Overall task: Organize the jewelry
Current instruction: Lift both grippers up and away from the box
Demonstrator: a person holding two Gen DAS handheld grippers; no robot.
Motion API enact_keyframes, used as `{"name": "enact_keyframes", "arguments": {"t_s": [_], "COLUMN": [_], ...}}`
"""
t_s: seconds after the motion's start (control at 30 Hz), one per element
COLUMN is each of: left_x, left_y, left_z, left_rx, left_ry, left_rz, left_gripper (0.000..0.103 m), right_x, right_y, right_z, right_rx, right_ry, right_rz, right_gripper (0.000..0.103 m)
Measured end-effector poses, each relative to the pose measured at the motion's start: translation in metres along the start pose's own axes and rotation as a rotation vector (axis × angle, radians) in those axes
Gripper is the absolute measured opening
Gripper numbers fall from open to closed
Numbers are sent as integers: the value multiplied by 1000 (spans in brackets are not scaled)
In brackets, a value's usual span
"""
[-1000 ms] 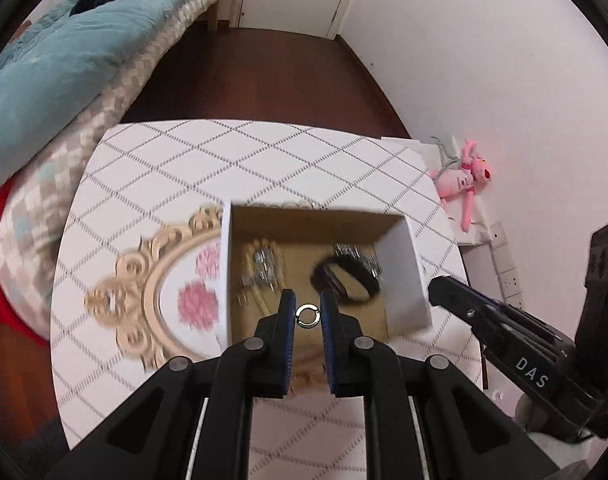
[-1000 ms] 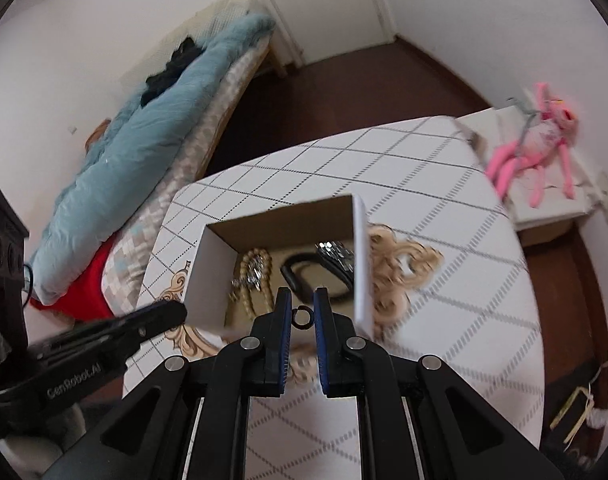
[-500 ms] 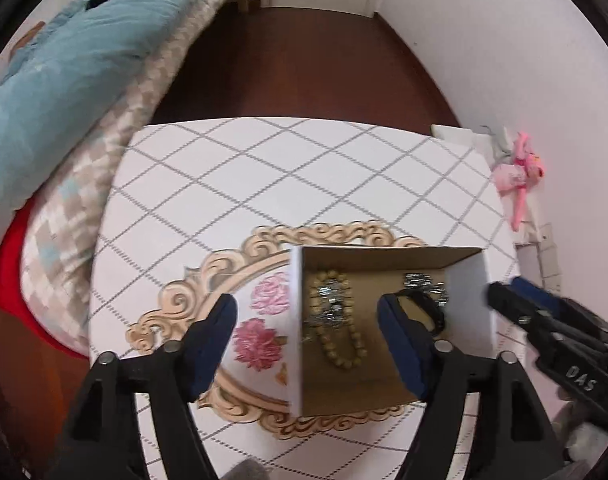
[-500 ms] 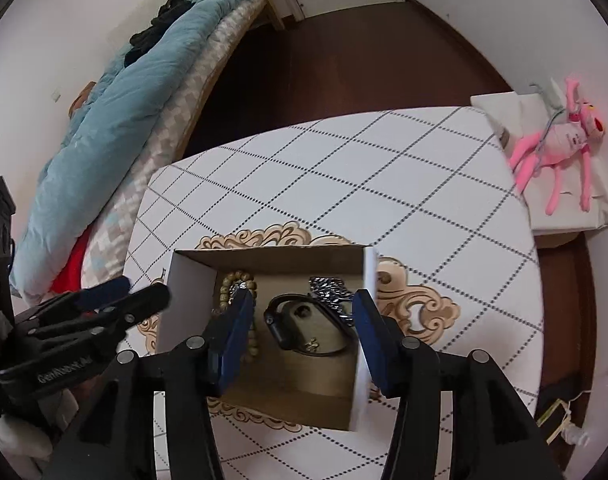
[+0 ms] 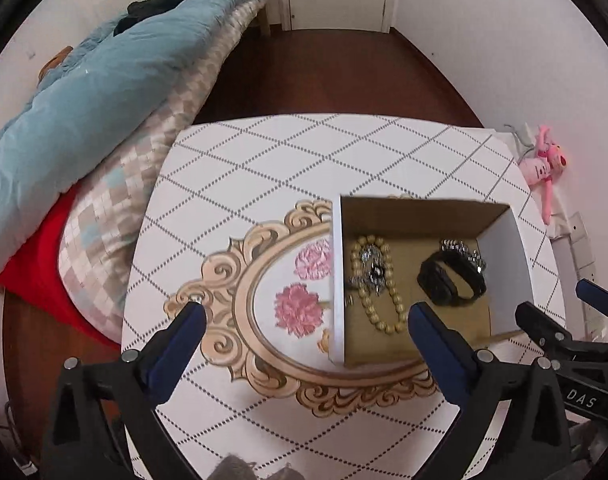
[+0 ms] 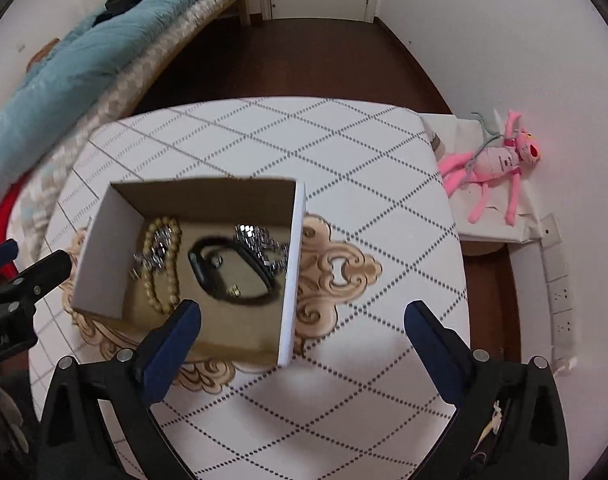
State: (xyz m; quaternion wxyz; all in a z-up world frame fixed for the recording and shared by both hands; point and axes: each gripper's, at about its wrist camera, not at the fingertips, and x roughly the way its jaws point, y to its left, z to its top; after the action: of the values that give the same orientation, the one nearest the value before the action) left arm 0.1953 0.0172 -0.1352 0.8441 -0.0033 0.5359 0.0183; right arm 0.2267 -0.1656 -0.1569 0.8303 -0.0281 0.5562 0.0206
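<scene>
An open white cardboard box [image 5: 337, 280] [image 6: 292, 280] stands on an ornate gold-framed floral tray [image 5: 240, 320] on the table. Inside lie a beige bead bracelet [image 5: 379, 312] [image 6: 154, 280], a silver chain piece [image 5: 371, 268] [image 6: 154, 254], a black band [image 5: 449, 282] [image 6: 224, 276], a silver link bracelet [image 5: 461, 250] [image 6: 260, 240] and small rings [image 6: 216, 260]. My left gripper [image 5: 305, 330] is wide open and empty, raised at the box's near left corner. My right gripper [image 6: 302, 326] is wide open and empty, raised at the box's near right corner.
The table [image 5: 264, 168] [image 6: 363, 208] has a white diamond-pattern cloth. A bed with a blue duvet [image 5: 84, 92] lies to the left. A pink plush toy [image 6: 495, 164] lies on a low white stand by the right wall. Dark wood floor lies beyond.
Both grippers held small rings over the box a second ago. Both have opened wide, let the rings go into the box, and pulled back and up.
</scene>
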Motion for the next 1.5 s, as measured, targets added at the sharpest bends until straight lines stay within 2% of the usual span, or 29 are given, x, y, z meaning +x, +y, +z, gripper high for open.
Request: {"name": "enact_keyframes", "arguments": {"t_s": [0.23, 0.4, 0.5, 0.8, 1.03, 1.3, 1.5], "left_x": [-15, -49, -79, -181, -237, -267, -273], "left_y": [0, 2, 4, 1, -5, -8, -10], "left_z": [-13, -18, -24, -48, -62, -73, -77], "left_rx": [-28, -37, -44, -43, -23, -21, -26], "left_ry": [-2, -40, -89, -221, -293, -302, -297], "left_rz": [-11, -11, 4, -17, -31, -62, -70], "left_gripper": [103, 103, 103, 103, 103, 103, 103], "right_x": [-16, -47, -74, -180, -258, -311, -324], "right_y": [-3, 0, 3, 2, 1, -2, -7], "right_z": [-9, -15, -22, -47, -68, -86, -96], "right_rx": [38, 37, 28, 37, 45, 47, 59], "right_ry": [-13, -48, -86, -234, -341, -408, -399], "right_rz": [-7, -13, -20, -15, -20, -23, -11], "right_gripper": [103, 103, 103, 103, 103, 103, 103]}}
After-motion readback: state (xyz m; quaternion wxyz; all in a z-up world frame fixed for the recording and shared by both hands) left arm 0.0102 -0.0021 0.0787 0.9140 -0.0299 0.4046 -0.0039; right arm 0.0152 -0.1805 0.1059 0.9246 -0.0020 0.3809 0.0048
